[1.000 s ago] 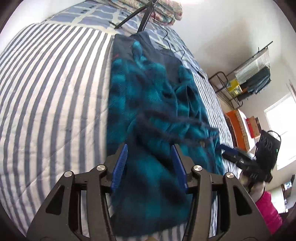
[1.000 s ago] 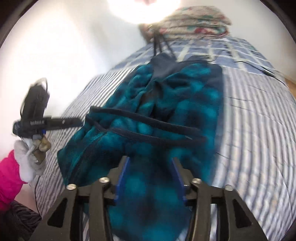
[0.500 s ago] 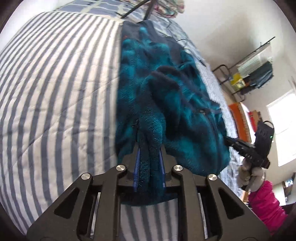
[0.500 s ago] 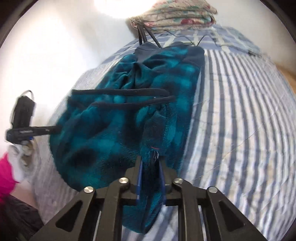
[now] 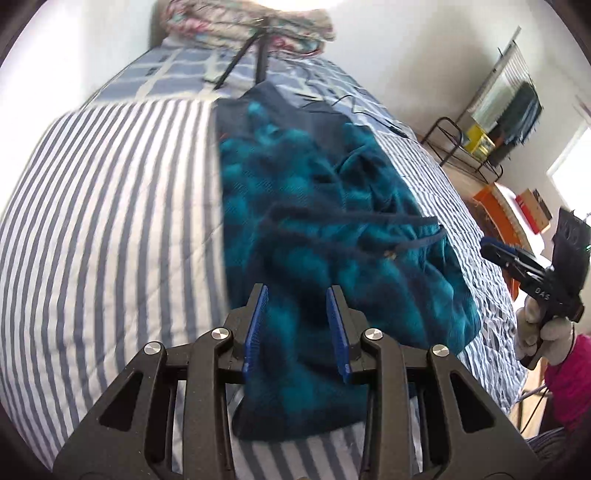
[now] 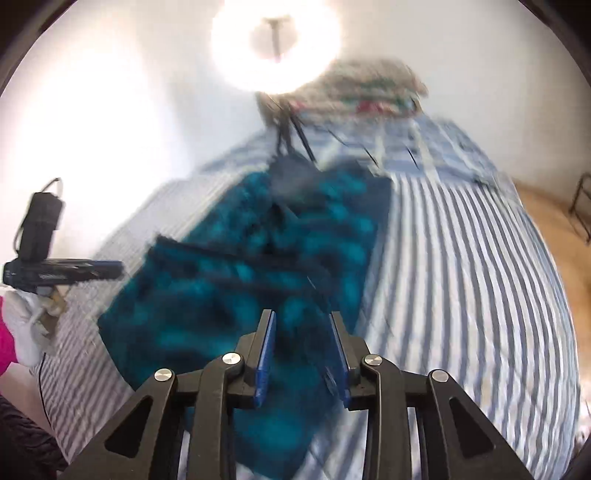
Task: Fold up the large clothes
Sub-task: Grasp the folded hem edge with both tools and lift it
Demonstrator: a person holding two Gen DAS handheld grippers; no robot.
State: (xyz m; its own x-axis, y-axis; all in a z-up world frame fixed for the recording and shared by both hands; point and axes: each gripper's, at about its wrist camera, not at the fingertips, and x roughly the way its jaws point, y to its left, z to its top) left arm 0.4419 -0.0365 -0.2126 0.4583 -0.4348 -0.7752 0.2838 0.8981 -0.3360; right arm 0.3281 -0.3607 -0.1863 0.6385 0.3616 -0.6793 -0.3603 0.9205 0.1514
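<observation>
A teal and dark blue plaid fleece garment lies bunched in a long heap down the middle of the bed, on a blue-and-white striped cover, its far end reaching the checked part near the head of the bed and its near end close to the foot edge. A dark drawstring crosses its top. The left gripper hovers over the near end with its blue pads spread apart, having just been opening, and no fabric pinched between them. The right gripper (its view is blurred) is likewise spread over the same near end, jaws just opened, nothing clamped. A folded floral blanket sits at the head of the bed, behind black tripod legs
</observation>
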